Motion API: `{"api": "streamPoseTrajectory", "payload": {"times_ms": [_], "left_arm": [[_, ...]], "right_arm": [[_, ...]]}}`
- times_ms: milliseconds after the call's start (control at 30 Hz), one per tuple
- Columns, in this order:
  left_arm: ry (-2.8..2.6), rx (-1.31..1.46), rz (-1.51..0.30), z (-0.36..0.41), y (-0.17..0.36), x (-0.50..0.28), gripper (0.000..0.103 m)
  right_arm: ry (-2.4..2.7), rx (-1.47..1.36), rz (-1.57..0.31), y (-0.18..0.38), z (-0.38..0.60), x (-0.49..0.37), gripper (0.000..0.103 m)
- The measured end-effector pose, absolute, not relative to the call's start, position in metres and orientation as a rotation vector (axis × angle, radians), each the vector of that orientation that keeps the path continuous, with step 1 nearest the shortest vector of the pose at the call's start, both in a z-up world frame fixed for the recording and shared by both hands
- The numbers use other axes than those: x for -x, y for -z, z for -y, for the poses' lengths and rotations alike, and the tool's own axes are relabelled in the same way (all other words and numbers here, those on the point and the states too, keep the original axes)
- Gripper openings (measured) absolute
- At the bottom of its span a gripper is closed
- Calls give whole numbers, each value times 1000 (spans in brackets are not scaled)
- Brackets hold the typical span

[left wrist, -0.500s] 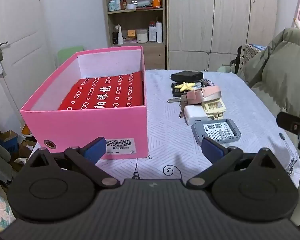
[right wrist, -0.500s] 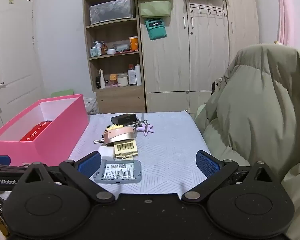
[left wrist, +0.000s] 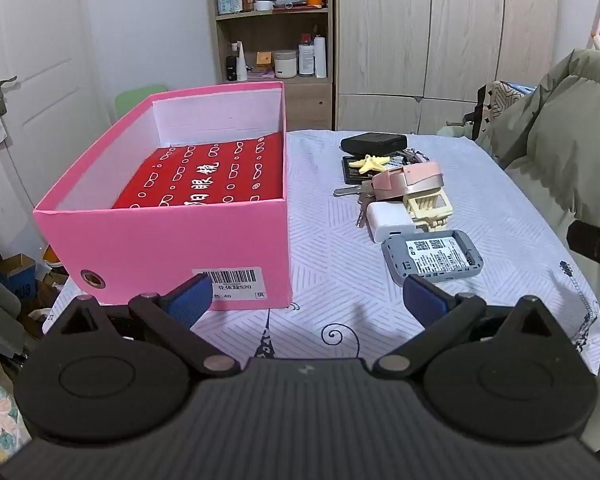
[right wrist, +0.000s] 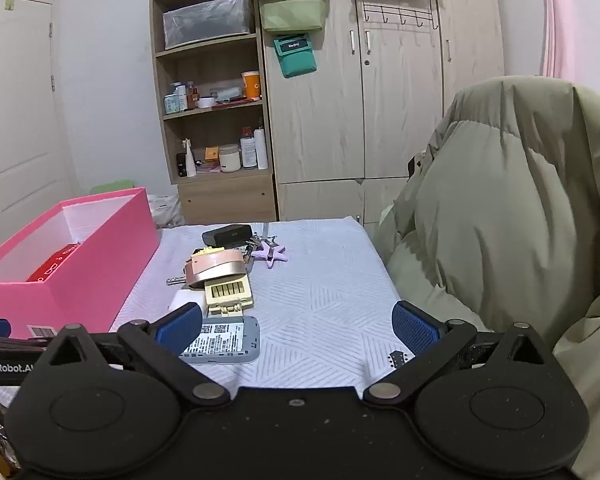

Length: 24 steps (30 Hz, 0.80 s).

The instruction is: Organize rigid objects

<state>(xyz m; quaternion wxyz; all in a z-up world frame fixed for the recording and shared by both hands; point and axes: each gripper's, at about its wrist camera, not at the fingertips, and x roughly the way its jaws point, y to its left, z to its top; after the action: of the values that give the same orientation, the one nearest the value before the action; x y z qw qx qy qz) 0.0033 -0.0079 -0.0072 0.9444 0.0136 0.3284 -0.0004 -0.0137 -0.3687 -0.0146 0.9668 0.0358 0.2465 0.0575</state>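
Both my tongs, left [left wrist: 306, 300] and right [right wrist: 296, 326], gape empty; grey router [right wrist: 220, 340] just ahead lies flat, so pads may skid off it.

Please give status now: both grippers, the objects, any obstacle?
Both hand-held grippers, left and right, open, empty. Grey device nearest, on cloth. Pink box left. No obstacle.
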Motion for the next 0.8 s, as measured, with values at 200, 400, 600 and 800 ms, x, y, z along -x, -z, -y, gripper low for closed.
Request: {"api": "streamPoseTrajectory", "payload": {"times_ms": [200,400,600,800], "left_arm": [[-8,-28,-666,8,10,-3,103],[-15,-37,-665,8,15,-5,103],[-23,-67,-643,12,17,-3,103],[-33,-76,-621,11,19,0,103]], "right_arm": [[-125,-66,-484,17,367,16,103],[-139,-52,-476,17,364,18,103],[-140,-40,-466,18,362,18,103],[-144,-52,-472,21,364,16,103]]}}
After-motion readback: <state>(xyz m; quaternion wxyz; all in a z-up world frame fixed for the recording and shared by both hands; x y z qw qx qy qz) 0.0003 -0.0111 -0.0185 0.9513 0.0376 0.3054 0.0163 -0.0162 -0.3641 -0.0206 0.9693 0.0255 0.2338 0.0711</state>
